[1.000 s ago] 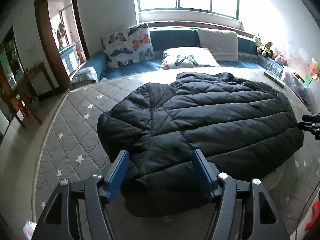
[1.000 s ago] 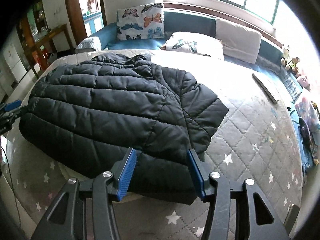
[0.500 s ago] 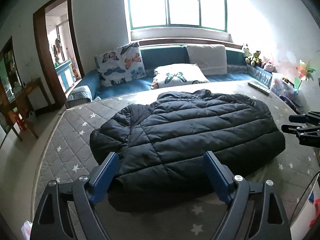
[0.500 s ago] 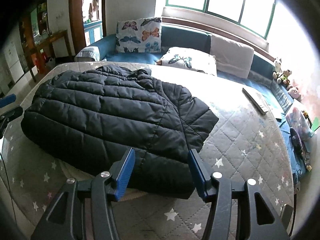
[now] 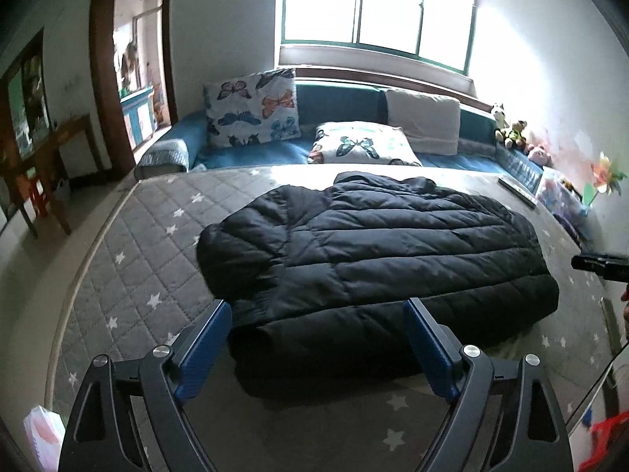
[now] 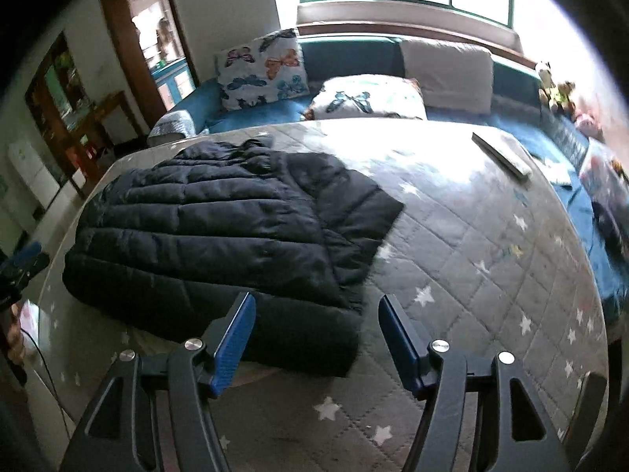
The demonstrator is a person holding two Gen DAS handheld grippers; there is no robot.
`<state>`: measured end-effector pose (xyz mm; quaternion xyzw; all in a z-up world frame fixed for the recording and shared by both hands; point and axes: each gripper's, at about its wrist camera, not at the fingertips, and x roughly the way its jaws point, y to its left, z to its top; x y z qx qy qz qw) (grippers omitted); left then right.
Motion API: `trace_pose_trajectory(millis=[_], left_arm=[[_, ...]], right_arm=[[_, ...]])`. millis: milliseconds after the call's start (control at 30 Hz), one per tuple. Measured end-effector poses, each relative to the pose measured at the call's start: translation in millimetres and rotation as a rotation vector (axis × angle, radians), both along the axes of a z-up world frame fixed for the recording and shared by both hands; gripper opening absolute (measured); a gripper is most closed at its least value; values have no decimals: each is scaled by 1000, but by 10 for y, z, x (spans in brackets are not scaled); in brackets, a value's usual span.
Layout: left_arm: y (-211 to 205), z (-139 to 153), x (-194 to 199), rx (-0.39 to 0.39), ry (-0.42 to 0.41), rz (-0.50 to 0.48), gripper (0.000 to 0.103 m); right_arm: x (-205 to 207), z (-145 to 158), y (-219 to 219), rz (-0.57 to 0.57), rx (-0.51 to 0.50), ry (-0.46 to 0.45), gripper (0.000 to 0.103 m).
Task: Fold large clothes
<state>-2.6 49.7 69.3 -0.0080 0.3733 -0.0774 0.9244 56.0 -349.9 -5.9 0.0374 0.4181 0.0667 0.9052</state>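
A black puffy jacket (image 5: 373, 271) is spread flat on a grey mat with white stars (image 5: 149, 259). The left gripper (image 5: 316, 338) is held wide open above the jacket's near edge, with nothing between its fingers. The right gripper (image 6: 316, 334) is also held open, just above the jacket's near corner.

So I've got a bed (image 5: 149, 259) with a grey star-quilted cover. Black puffer jacket (image 5: 377, 259) lies flat on it, flat remote-looking thing (image 6: 501, 153) near the far edge.
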Motion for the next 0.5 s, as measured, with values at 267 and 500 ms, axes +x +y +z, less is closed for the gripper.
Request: trace_pose_trajectory(millis=[267, 500], left_arm=[[551, -150, 202, -167, 95, 73, 94], [850, -335, 378, -356, 147, 72, 94]], right_arm=[[229, -233, -371, -3, 198, 121, 72], [535, -540, -418, 12, 326, 188, 72]])
